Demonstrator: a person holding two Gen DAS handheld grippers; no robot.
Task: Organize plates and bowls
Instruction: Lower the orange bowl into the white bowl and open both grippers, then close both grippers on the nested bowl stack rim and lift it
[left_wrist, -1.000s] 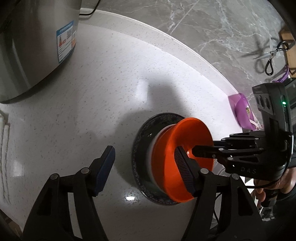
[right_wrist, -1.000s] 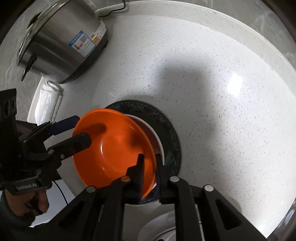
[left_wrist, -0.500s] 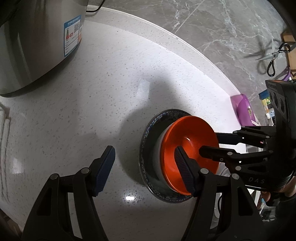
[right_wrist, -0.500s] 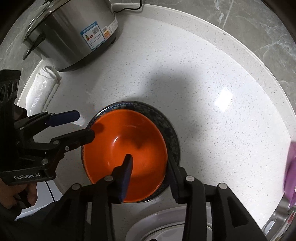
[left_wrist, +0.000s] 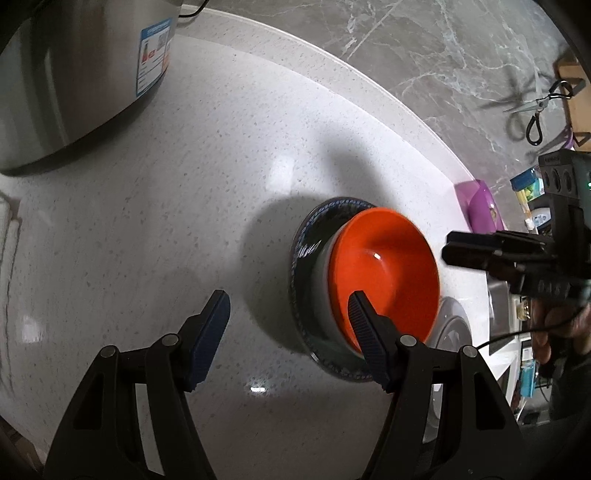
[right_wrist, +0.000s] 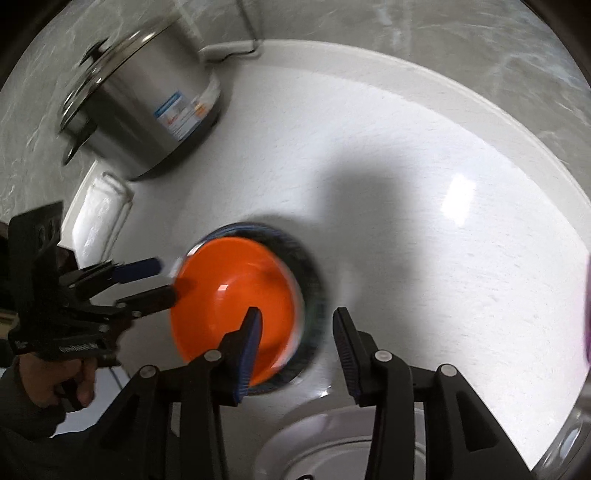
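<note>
One orange bowl (left_wrist: 384, 273) already sits nested in a pale bowl (left_wrist: 322, 291) on the dark plate (left_wrist: 308, 236) mid-tabletop (left_wrist: 184, 221), the right gripper (right_wrist: 297, 354) opening empty, the left gripper (left_wrist: 288, 325) wide and empty, a white plate (right_wrist: 332, 443) probably left.

Steel cooker (left_wrist: 70, 74) with a blue label at the far left of the white speckled worktop (left_wrist: 184, 206). Folded white cloth (right_wrist: 103, 218) just beside it. Scissors (left_wrist: 535, 110) against the grey marble wall (left_wrist: 424, 55). Purple container (left_wrist: 480, 206) at the worktop's right end.
</note>
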